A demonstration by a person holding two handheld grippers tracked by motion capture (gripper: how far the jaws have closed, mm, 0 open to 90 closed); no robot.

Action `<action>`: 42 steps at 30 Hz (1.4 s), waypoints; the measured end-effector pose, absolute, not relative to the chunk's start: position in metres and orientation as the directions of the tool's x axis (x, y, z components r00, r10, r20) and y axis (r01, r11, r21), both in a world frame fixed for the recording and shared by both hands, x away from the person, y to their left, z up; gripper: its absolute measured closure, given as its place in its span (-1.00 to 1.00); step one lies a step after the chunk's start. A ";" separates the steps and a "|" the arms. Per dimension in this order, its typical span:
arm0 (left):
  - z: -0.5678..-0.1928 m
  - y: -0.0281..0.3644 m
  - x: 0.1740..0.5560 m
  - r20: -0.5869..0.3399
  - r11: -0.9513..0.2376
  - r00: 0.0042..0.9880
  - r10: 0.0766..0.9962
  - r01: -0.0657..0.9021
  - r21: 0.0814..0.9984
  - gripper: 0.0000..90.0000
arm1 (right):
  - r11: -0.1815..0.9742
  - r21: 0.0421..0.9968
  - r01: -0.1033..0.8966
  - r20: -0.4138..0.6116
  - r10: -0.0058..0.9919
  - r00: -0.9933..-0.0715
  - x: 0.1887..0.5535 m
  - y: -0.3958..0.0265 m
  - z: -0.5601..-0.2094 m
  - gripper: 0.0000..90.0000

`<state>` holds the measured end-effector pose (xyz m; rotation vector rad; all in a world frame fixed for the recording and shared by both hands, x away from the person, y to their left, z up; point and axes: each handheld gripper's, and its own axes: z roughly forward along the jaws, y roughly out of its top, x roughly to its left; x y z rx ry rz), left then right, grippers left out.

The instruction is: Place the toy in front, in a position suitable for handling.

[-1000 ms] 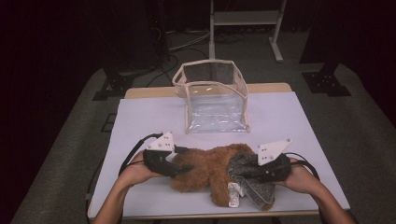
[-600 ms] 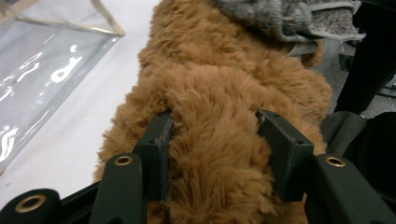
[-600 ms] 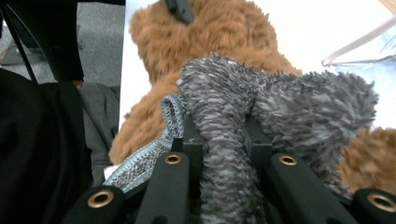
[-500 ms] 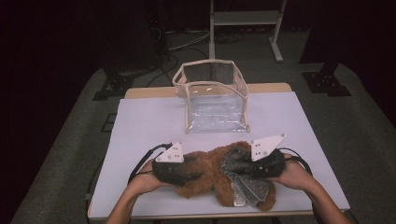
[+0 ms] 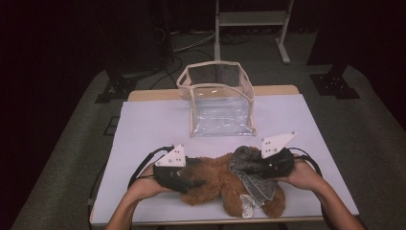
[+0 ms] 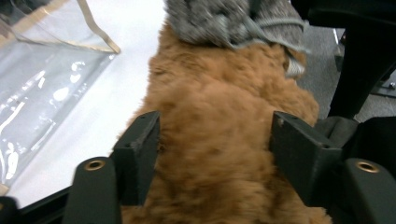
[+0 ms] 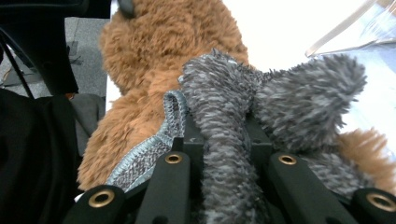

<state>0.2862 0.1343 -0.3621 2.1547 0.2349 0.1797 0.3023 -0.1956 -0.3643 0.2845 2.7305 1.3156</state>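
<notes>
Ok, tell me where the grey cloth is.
In the high view the grey cloth lies on the right end of the brown plush toy, near the table's front edge, pinched in the right gripper.

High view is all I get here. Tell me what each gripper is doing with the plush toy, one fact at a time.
Observer: The right gripper has its jaws pinched on a fold of the grey fuzzy garment, seen in the right gripper view.
Operator: Now the left one.
Observer: The left gripper straddles the brown plush toy, its jaws having just been opening; the fur lies between them.
Operator: Say whether its pads press in.
Observer: The left gripper view is blurred there; the pads sit at the fur's edges, with no clear squeeze.
Operator: Report what lies beside that toy.
Observer: The clear plastic bag lies on its side on the white table, close to the toy.
</notes>
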 end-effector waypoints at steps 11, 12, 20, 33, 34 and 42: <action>-0.380 0.124 0.291 -0.024 -0.560 0.984 0.177 0.121 0.820 -0.22 | 0.648 0.758 0.078 -0.052 0.178 -0.983 0.286 -0.196 -0.360 0.68; -0.380 0.123 0.291 -0.015 -0.564 0.985 0.173 0.111 0.818 -0.19 | 0.650 0.758 0.063 -0.073 0.180 -0.981 0.286 -0.193 -0.354 0.68; -0.378 0.114 0.288 0.051 -0.597 0.984 0.168 0.061 0.800 -0.13 | 0.674 0.738 -0.005 -0.116 0.119 -0.986 0.288 -0.155 -0.347 0.67; -0.379 0.117 0.289 0.035 -0.581 0.984 0.177 0.076 0.810 -0.13 | 0.659 0.747 0.091 -0.073 0.217 -0.973 0.286 -0.224 -0.352 0.67; -0.379 0.116 0.289 0.039 -0.584 0.984 0.174 0.071 0.808 -0.12 | 0.660 0.745 0.096 -0.072 0.223 -0.972 0.285 -0.225 -0.351 0.67; -0.375 0.110 0.292 0.052 -0.621 0.988 0.146 0.051 0.782 -0.11 | 0.672 0.740 0.036 -0.130 0.194 -0.972 0.289 -0.196 -0.344 0.67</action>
